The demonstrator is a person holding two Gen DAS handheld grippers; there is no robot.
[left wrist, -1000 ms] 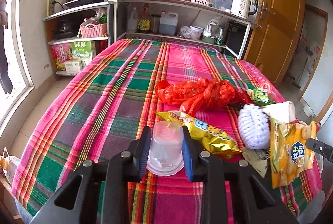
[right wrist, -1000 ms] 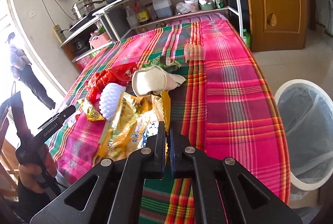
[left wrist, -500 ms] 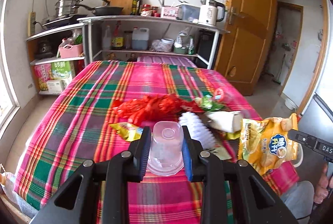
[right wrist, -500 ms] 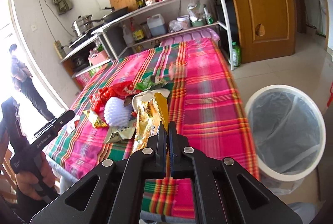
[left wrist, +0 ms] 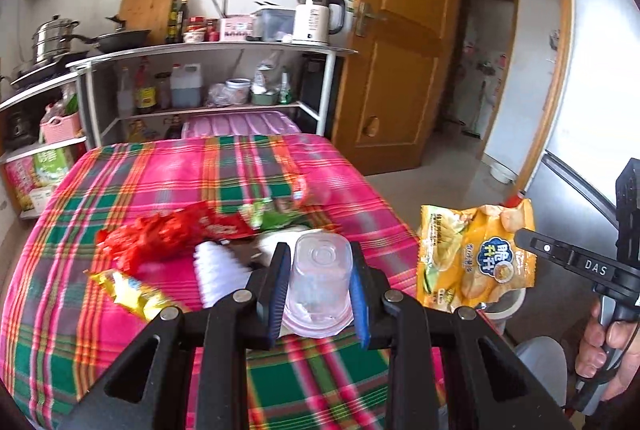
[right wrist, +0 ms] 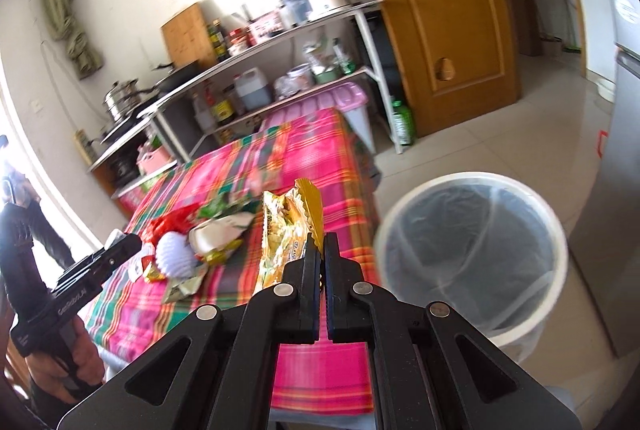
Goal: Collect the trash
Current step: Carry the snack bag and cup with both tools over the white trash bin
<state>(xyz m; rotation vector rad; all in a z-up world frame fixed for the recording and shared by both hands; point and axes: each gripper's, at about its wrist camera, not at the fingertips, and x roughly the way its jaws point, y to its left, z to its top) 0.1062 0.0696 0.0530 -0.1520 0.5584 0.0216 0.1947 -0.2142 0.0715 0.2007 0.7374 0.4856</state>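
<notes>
Now both loads are lifted: left gripper (left wrist: 318, 288) clamps a clear plastic cup (left wrist: 319, 286), right gripper (right wrist: 320, 262) pinches the yellow snack bag (right wrist: 286, 230); next, swing right over the lined bin (right wrist: 472, 250) and release

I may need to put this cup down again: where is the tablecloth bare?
Bare cloth: the far half of the plaid tablecloth toward the metal shelf rack, and the near left corner beside the gold wrapper. Crowded: the middle, around the red plastic bag and white ribbed brush.
</notes>
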